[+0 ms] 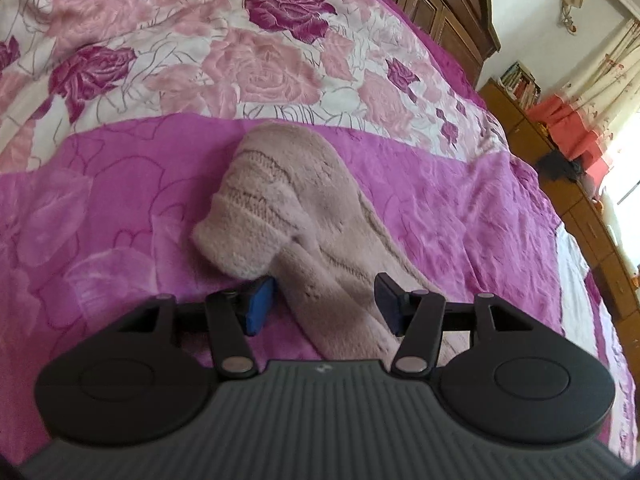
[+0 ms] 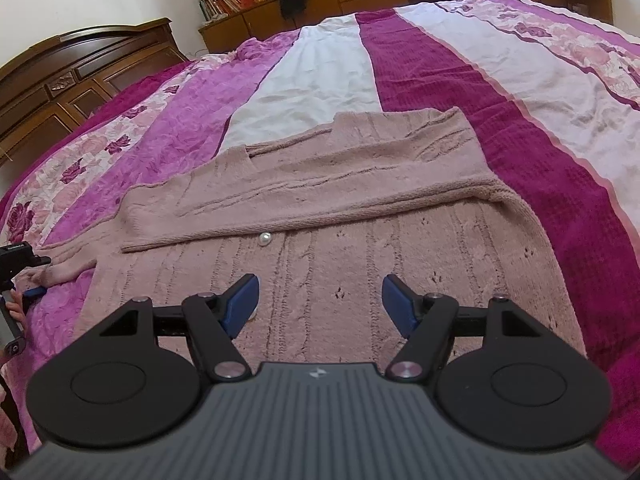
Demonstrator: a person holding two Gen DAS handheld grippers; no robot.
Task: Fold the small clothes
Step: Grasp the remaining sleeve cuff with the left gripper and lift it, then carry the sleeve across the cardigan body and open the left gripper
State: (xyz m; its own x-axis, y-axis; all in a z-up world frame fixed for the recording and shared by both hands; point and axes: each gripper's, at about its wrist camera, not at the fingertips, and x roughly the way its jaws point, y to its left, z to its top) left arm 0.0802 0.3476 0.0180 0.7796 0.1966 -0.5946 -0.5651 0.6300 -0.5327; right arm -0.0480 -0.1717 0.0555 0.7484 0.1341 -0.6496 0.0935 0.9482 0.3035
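The dusty-pink cable-knit cardigan (image 2: 320,216) lies flat on the bed's magenta floral quilt (image 2: 460,80) — soft, light and floppy by the look of it, best taken at a sleeve cuff or hem. Left tongs (image 1: 326,304) gape astride its sleeve (image 1: 288,208); right tongs (image 2: 320,304) hover released above the body. A pearl button (image 2: 265,239) at the cardigan's placket could snag — nothing else blocks.

A bed (image 2: 460,80) with a pink and magenta floral, striped cover; a dusty-pink knitted cardigan (image 2: 320,208) lies spread on it, apparently partly folded.
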